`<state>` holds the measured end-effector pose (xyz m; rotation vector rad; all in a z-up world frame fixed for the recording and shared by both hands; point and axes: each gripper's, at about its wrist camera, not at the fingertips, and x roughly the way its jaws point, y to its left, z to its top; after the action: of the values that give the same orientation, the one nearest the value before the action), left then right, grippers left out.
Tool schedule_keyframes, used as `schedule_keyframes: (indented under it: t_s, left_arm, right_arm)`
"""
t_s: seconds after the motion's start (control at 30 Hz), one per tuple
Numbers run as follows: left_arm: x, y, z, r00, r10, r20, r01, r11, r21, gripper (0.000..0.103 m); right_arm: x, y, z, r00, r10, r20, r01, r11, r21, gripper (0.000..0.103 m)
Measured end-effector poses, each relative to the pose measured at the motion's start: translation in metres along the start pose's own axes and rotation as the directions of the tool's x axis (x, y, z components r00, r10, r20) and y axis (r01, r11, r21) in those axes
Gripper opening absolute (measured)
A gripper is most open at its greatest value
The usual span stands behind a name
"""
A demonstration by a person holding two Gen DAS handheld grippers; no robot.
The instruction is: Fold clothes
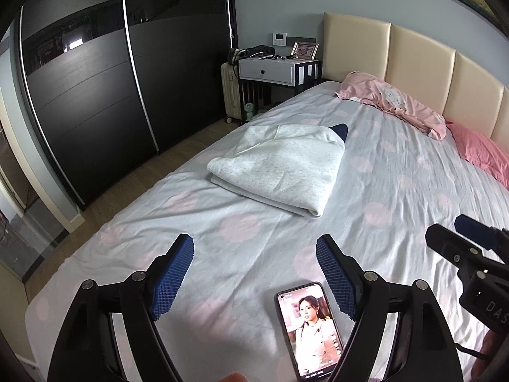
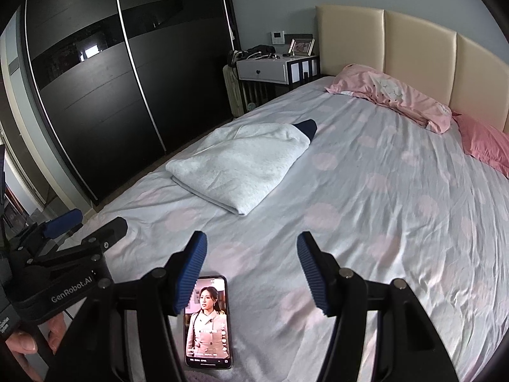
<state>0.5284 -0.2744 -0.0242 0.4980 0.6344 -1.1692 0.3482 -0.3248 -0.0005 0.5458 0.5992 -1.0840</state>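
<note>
One folded grey garment (image 1: 280,165), two pink pillows (image 1: 394,102), one phone (image 1: 310,328)

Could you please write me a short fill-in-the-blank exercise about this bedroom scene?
1. The folded light grey sweatshirt lies on the ____.
2. The black smartphone has its screen switched ____.
3. The left claw and right claw hold ____.
4. The two pillows by the headboard are ____ in colour.

Missing words: bed; on; nothing; pink
</note>
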Motion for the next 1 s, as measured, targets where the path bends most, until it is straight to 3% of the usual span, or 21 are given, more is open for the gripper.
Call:
schedule_keyframes:
  t_s: [1.0]
  left_arm:
    - [-0.026, -0.015, 0.0, 1.0, -0.022, 0.019, 0.022, 1.0, 0.015, 0.081]
  right_arm:
    - [-0.032, 0.004, -0.012, 0.998, 0.018, 0.063, -0.016, 1.0, -0.018, 0.059]
